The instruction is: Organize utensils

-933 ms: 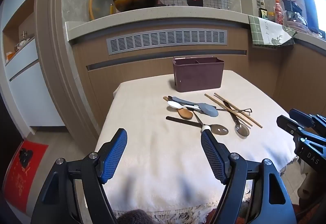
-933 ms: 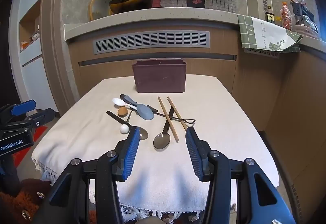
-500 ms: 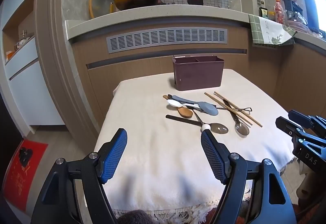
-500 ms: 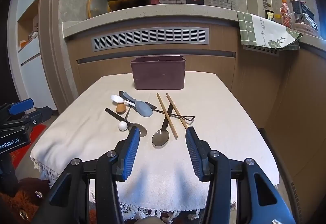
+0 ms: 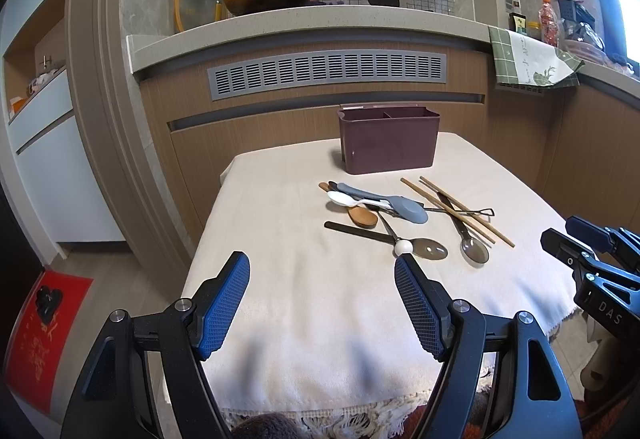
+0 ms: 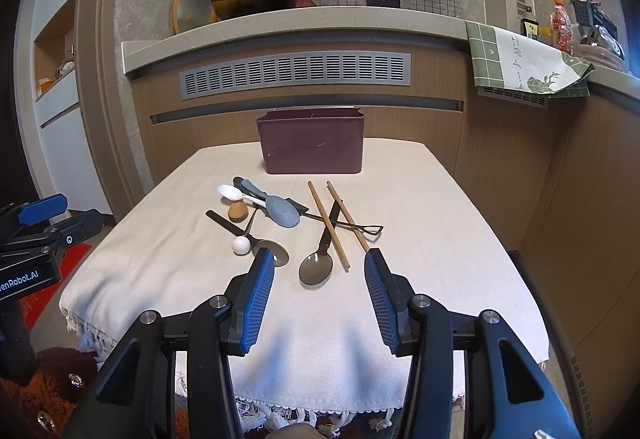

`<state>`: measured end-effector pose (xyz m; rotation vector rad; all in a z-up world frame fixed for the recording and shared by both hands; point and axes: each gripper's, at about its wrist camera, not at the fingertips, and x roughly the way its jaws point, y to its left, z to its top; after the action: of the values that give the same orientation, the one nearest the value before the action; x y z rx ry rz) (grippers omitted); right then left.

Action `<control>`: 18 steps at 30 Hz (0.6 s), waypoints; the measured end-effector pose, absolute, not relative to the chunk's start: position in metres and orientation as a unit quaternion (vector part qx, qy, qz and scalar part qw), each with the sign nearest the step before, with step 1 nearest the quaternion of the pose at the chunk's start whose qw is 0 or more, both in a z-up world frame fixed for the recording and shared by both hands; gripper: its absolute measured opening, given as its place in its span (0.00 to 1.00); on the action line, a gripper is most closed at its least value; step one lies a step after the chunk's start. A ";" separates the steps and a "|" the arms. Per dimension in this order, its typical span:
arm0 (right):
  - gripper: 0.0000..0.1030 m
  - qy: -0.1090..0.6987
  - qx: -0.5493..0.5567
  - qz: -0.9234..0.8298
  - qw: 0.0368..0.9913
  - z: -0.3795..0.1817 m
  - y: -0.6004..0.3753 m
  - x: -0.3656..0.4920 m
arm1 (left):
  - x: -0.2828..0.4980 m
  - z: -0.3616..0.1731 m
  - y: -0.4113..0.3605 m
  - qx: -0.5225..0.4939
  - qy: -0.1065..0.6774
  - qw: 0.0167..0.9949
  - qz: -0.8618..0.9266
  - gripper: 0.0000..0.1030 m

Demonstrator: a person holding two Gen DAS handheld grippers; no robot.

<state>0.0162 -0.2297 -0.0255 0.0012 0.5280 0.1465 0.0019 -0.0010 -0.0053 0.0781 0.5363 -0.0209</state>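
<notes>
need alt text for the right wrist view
The open right gripper hovers over a cloth-covered table, above a dark spoon and a pair of chopsticks amid scattered utensils. A maroon utensil holder stands behind them.

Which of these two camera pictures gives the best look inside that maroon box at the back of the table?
The left wrist view. It looks down over the maroon utensil holder enough to show the open top and a divider splitting it into compartments. In the right wrist view the holder shows mostly its front wall, with only a sliver of the rim.
</notes>
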 end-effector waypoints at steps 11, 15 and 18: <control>0.43 0.263 0.001 0.071 0.962 -0.027 -0.229 0.017 | 0.002 -0.006 -0.002 0.038 0.267 0.963 -0.010 0.73; 0.43 0.264 0.002 0.070 0.962 -0.027 -0.230 0.017 | 0.003 -0.007 -0.002 0.037 0.267 0.963 -0.010 0.73; 0.43 0.264 0.002 0.070 0.962 -0.026 -0.230 0.017 | 0.003 -0.006 -0.002 0.037 0.267 0.963 -0.010 0.73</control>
<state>0.0169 -0.2300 -0.0262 0.0046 0.5349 0.1424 0.0027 -0.0016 -0.0063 0.0751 0.5413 -0.0210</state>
